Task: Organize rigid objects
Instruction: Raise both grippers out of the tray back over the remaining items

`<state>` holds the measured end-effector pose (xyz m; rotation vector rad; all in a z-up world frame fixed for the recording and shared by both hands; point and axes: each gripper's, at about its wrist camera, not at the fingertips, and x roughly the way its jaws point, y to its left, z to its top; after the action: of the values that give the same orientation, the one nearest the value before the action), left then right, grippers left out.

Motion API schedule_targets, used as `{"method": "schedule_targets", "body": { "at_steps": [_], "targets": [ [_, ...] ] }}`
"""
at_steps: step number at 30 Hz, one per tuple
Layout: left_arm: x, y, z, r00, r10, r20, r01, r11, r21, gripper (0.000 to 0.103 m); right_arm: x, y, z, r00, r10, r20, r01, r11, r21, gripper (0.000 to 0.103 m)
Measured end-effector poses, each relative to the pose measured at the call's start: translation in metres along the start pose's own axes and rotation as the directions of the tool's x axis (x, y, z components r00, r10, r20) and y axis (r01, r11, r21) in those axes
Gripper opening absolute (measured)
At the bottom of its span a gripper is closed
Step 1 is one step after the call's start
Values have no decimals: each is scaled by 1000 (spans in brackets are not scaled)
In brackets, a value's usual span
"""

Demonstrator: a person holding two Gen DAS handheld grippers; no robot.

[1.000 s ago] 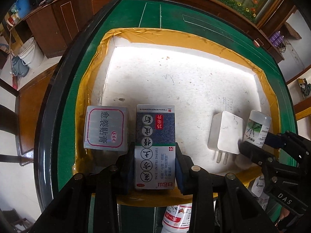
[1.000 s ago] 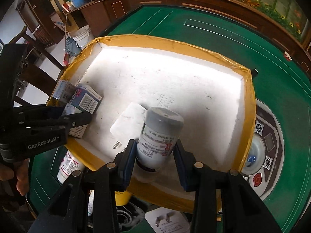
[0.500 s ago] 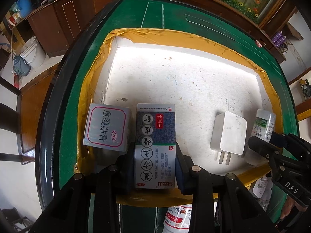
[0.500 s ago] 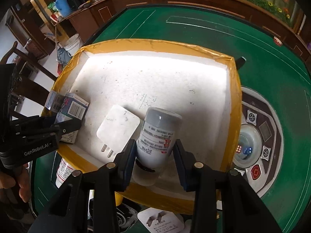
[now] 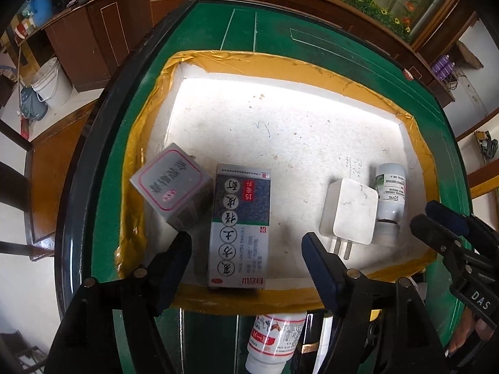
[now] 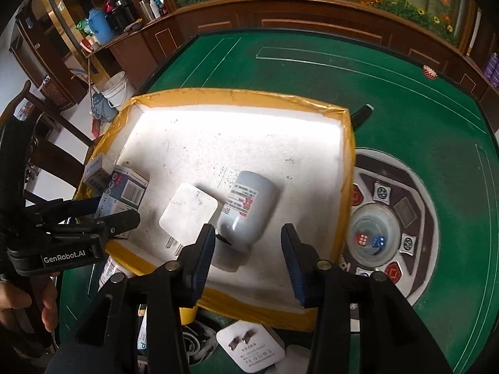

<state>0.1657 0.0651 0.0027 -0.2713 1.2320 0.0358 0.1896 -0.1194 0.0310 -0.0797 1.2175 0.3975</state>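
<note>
Bottle (image 6: 248, 210) lies btwn right gripper (image 6: 248, 243) jaws, opening, no contact. Box (image 5: 239, 224) btwn left gripper (image 5: 246, 246) jaws, also opening, clear.

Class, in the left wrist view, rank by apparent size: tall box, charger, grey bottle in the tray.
1. Tall box
2. Charger
3. Grey bottle, partly hidden behind the charger and farther off, so its rank is unsure.

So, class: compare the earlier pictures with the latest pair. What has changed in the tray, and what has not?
Both grippers let go. The left gripper jaws are opening off the blue-and-white medicine box; the right gripper jaws are opening off the white bottle, now lying tilted against the white plug adapter. The small grey box has turned askew. The tray stayed put.
</note>
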Motion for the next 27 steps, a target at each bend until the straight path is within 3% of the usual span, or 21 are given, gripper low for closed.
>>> {"method": "schedule_targets", "body": {
  "at_steps": [6, 8, 11, 16, 27],
  "targets": [
    [-20, 4, -10, 999, -6, 35, 6, 1000, -12, 84, -20, -4, -11, 999, 6, 37, -7, 1000, 25, 65],
    [-27, 3, -14, 999, -7, 50, 7, 1000, -10, 86, -26, -4, -15, 999, 9, 47, -11, 999, 38, 77],
    [-39, 1, -21, 997, -14, 72, 14, 1000, 0, 93, -33, 0, -21, 998, 9, 58, -12, 999, 44, 85],
    [-55, -3, -35, 995, 1, 95, -4, 999, 31, 95, -44, 7, -36, 998, 6, 70, -11, 998, 65, 100],
    [-68, 7, -69, 997, 7, 82, -13, 997, 72, 96, -64, 4, -88, 996, 49, 74, -59, 989, 134, 103]
  ]
}}
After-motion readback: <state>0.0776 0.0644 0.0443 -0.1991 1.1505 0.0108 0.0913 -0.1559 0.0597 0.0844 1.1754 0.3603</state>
